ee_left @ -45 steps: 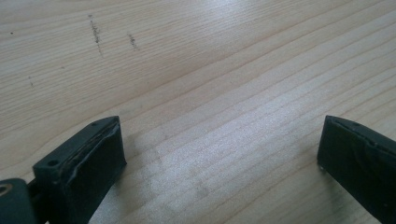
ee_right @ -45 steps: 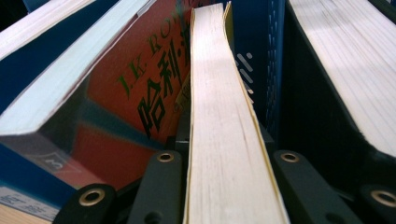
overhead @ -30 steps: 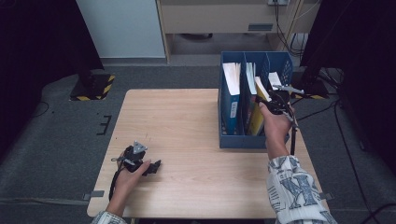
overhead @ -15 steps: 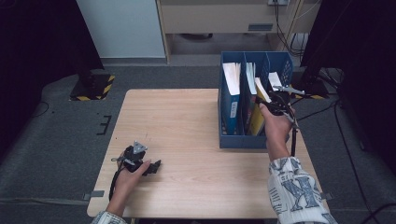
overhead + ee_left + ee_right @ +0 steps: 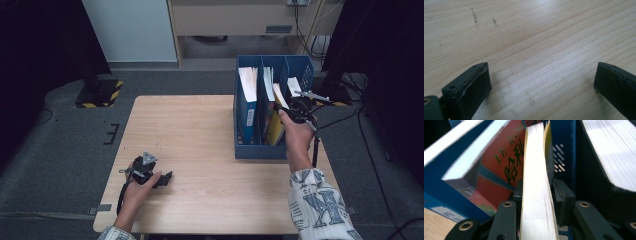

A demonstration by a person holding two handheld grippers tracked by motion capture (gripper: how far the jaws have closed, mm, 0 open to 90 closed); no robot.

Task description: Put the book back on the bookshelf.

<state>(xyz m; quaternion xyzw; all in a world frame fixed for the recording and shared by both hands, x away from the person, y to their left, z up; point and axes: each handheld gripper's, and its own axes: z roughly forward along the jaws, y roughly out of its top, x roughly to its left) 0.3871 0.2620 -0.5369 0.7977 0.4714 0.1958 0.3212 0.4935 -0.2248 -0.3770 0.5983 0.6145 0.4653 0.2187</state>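
A blue file box (image 5: 250,147) with several upright books stands at the table's right side. My right gripper (image 5: 287,111) reaches into its middle slot, around a thin yellow-covered book (image 5: 536,195) seen page-edge on. That book stands between the jaws of my right gripper (image 5: 536,188); the jaws have just been opening, and a thin gap shows at the right pad (image 5: 560,195). A red book (image 5: 499,170) leans to the left of it. My left gripper (image 5: 164,177) rests on the wooden table (image 5: 200,130) at the front left, where my left gripper (image 5: 541,82) is open and holds nothing.
A thick book with white pages (image 5: 609,152) fills the slot to the right of the held gap. Cables (image 5: 315,150) trail off the table's right edge. Dark stands and a striped base (image 5: 100,95) sit on the floor beyond the table.
The right jaws stand a little wider around the yellow book than before. Both hands have kept their places.
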